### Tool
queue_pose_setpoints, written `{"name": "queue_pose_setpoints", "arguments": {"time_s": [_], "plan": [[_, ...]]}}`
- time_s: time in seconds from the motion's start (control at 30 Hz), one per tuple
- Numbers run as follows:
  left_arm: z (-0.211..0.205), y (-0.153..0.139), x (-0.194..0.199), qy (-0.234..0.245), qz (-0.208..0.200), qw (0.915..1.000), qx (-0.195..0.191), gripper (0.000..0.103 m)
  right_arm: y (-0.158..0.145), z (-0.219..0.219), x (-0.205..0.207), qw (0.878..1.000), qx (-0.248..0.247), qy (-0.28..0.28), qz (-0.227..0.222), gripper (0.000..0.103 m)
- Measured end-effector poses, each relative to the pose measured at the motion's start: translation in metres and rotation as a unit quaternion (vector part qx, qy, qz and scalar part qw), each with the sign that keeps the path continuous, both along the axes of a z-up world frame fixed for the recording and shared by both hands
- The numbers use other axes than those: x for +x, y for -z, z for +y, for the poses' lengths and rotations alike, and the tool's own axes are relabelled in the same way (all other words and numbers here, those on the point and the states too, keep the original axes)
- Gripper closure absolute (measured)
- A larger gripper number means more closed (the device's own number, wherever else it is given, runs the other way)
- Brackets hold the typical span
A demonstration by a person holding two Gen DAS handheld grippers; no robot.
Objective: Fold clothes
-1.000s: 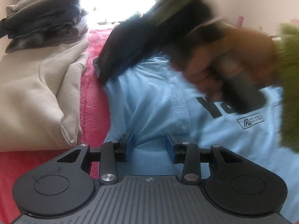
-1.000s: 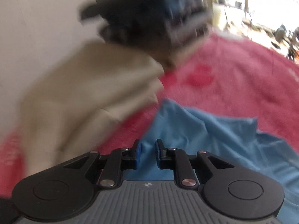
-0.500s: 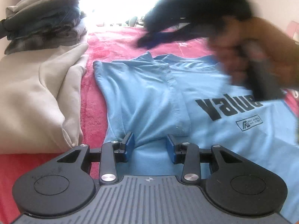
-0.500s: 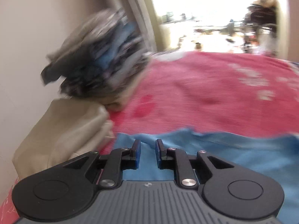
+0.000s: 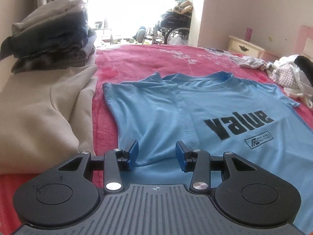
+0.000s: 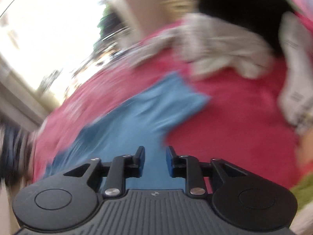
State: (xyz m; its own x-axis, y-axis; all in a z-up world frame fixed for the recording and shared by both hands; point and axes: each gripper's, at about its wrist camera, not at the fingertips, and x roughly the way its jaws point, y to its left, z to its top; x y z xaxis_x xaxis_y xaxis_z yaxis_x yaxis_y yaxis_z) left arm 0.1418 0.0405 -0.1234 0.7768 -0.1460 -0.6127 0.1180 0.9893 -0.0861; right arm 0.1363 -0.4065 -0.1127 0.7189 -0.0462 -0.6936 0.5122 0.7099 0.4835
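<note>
Bright bedroom, daylight pouring in

A red bedspread (image 5: pixel 148 62) covers the bed; beyond it a glaring window (image 5: pixel 137 5), a wheelchair (image 5: pixel 174 27), a pale wall (image 5: pixel 254 5), and a cream nightstand (image 5: pixel 245 48).

The word "value" is printed in large dark lowercase letters across the chest of the light blue T-shirt (image 5: pixel 195 113), and beneath it a small boxed logo is printed whose fine lettering cannot be read.
</note>
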Motion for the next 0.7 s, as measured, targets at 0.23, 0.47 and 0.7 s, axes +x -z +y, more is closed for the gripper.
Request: {"name": "queue_pose_setpoints", "arguments": {"time_s": [0.23, 0.47, 0.7], "plan": [[0.003, 0.008, 0.006, -0.009, 0.016, 0.9992, -0.035, 0.061, 0.063, -0.099, 0.019, 0.979, 0.157, 0.125, -0.032, 0.055], [0.003, 0.018, 0.009, -0.003, 0.016, 0.9994, -0.031, 0.06, 0.09, -0.102, 0.064, 0.977, 0.159, 0.131, -0.053, 0.077], [0.009, 0.017, 0.009, 0.001, 0.019, 0.9988, -0.046, 0.06, 0.023, -0.039, 0.108, 0.995, -0.037, -0.001, -0.091, 0.098]]}}
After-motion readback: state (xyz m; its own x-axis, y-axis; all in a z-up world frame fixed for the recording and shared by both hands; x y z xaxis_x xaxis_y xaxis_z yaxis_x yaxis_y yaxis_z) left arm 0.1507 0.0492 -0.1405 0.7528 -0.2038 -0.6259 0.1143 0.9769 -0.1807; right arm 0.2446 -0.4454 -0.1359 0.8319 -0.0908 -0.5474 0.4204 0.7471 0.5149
